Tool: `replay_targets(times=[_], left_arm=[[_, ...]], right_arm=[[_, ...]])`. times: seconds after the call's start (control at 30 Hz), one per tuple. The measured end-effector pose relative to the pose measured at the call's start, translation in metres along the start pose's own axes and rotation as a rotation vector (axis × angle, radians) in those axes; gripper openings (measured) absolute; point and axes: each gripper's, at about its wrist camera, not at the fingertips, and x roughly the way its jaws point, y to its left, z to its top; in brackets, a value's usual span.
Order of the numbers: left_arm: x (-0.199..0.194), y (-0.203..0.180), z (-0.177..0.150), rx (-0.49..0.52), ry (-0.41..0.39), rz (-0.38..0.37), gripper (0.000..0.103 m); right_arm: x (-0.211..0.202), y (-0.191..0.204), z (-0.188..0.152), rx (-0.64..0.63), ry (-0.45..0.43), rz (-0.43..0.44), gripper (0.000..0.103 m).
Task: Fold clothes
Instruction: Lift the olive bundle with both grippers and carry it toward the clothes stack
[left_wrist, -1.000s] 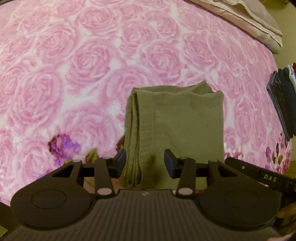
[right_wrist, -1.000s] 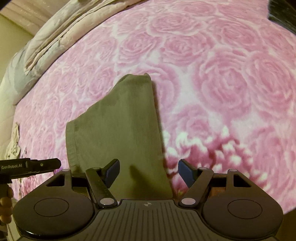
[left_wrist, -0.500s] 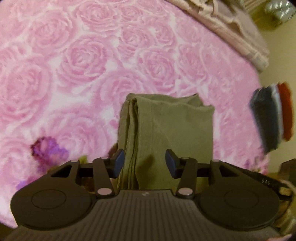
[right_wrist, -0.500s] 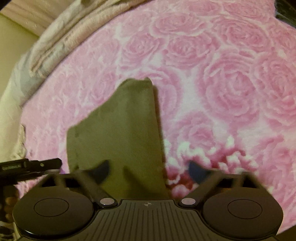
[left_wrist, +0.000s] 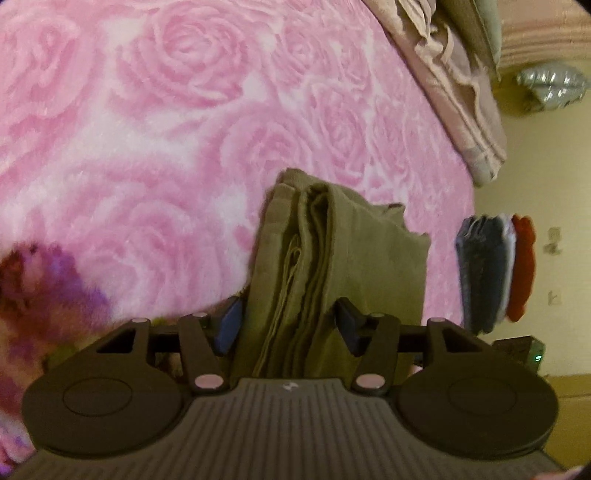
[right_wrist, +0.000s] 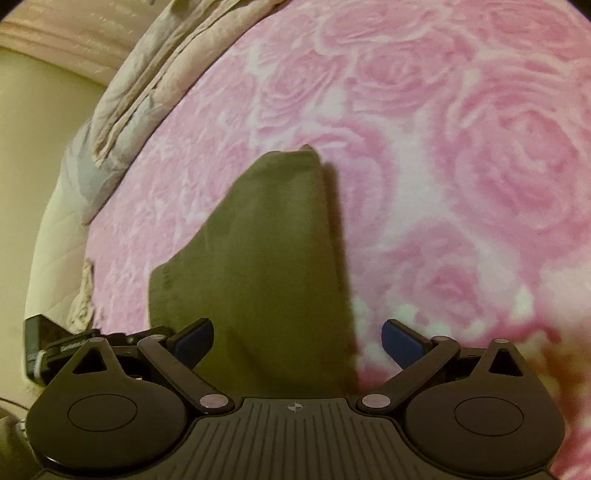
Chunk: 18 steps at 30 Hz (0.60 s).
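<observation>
A folded olive-green garment (left_wrist: 332, 266) lies on the pink rose-patterned blanket (left_wrist: 147, 129). My left gripper (left_wrist: 288, 325) is open, its fingers either side of the garment's near left folded edge, where several layers show. In the right wrist view the same garment (right_wrist: 266, 266) appears as a flat olive panel. My right gripper (right_wrist: 297, 341) is wide open over its near right edge; the left fingertip sits over the cloth, the right one over the blanket.
A stack of folded clothes in dark blue, white and red (left_wrist: 495, 273) stands at the blanket's right side. Bunched beige bedding (left_wrist: 454, 85) lies along the far edge, also in the right wrist view (right_wrist: 147, 85). The other gripper's body (right_wrist: 62, 347) shows at lower left.
Both grippers have risen and tilted while staying open. The left view has swung right, showing more of the clothes stack and the wall. The garment has not moved.
</observation>
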Motion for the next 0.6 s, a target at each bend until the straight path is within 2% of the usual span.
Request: replay_targets(times=[0.13,0.27,0.37,0.6], left_arm=[[0.002,0.009,0.002,-0.04,0.004,-0.054,0.051],[0.005,0.014,0.005,-0.053,0.022,-0.089,0.052],[0.007,0.018,0.007,-0.064,0.035,-0.116,0.05],[0.018,0.019,0.014,-0.062,0.06,-0.145,0.047]], right_arm=[[0.014,0.003,0.006,-0.05,0.036,0.012,0.093],[0.018,-0.002,0.01,-0.035,0.046,0.047,0.093],[0.017,-0.006,0.011,-0.034,0.056,0.072,0.076],[0.025,-0.016,0.017,-0.011,0.073,0.147,0.075]])
